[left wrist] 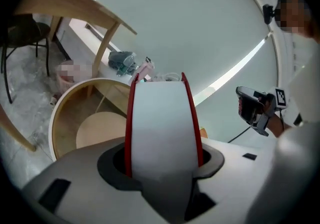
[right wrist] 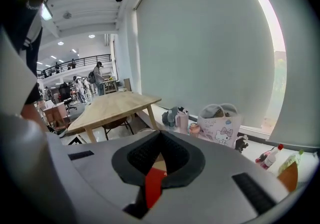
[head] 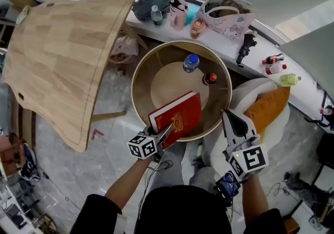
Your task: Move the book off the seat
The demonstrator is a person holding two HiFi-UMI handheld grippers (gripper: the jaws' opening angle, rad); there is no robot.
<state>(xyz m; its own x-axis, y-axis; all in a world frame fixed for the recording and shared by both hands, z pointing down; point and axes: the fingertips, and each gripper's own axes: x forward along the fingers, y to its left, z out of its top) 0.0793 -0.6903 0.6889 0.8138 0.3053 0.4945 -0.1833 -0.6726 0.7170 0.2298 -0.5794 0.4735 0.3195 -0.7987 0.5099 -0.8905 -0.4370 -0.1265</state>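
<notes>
A red book (head: 179, 117) with a gold emblem hangs tilted over the near rim of a round wooden tub table (head: 141, 71). My left gripper (head: 168, 132) is shut on its lower corner. In the left gripper view the white page edge of the book (left wrist: 162, 118) stands between the pads, red covers on either side. My right gripper (head: 229, 118) hovers to the right, fingers together and holding nothing, over the white round seat (head: 245, 92) with its orange cushion (head: 267, 106). A sliver of the red book (right wrist: 152, 185) shows past the right gripper (right wrist: 159, 155).
Two bottles stand in the tub table, a blue-capped bottle (head: 191, 62) and a dark red-capped bottle (head: 210, 78). A large wooden table (head: 62, 55) fills the left. The window ledge behind carries a grey bag (head: 151, 2), a cartoon tote (head: 228, 21) and more bottles (head: 275, 65).
</notes>
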